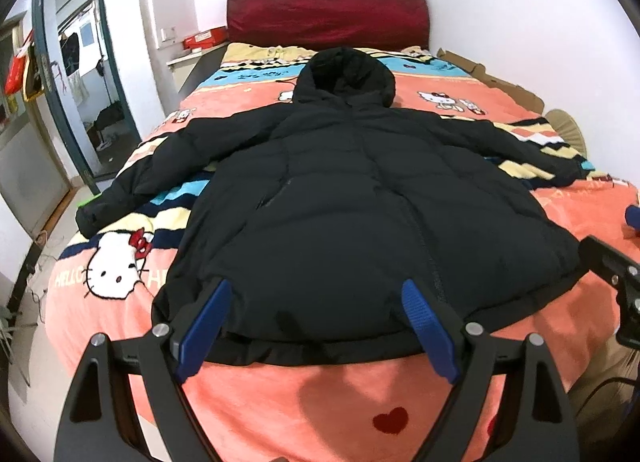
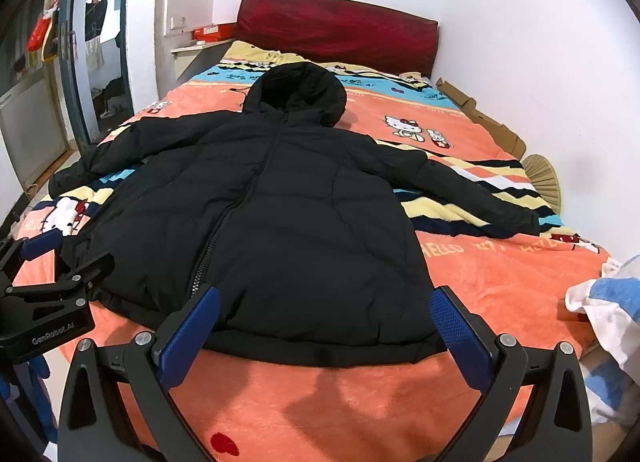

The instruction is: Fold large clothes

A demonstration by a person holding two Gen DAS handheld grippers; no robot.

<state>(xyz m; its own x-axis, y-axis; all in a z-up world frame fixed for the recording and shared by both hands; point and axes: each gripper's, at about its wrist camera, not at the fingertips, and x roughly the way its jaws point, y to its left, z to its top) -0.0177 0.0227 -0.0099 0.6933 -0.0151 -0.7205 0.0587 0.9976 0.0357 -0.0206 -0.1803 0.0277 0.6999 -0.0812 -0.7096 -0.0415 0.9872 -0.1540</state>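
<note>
On the bed (image 1: 560, 222), in the left wrist view: black hooded jacket (image 1: 352, 190) spread flat, front up, zipped, hood (image 1: 344, 74) toward the red headboard (image 1: 328, 16), sleeves stretched out to both sides. Under it, orange cartoon-cat blanket (image 1: 288, 402). Left gripper (image 1: 320, 326) open wide, blue fingers (image 1: 208, 322) apart just above the jacket's hem, holding nothing. At the right edge, part of the right gripper (image 1: 616, 274), near the jacket's hem corner. Cardboard (image 1: 492, 78) along the wall side of the bed; a glass door (image 1: 76, 74) at left.

In the right wrist view: same jacket (image 2: 280, 214) seen from its other hem corner, zipper (image 2: 224, 222) running up the middle, far sleeve (image 2: 480, 194) lying over the striped part of the blanket (image 2: 360, 402). Right gripper (image 2: 324, 326) likewise open, fingers (image 2: 460, 326) spread either side of the hem, clasping nothing. Left gripper (image 2: 48, 274) at the left edge beside the hem; its opening not clear from here. A white and blue cloth (image 2: 608, 310) at the right edge of the bed (image 2: 520, 282). Straw fan (image 2: 544, 178) by the wall.
</note>
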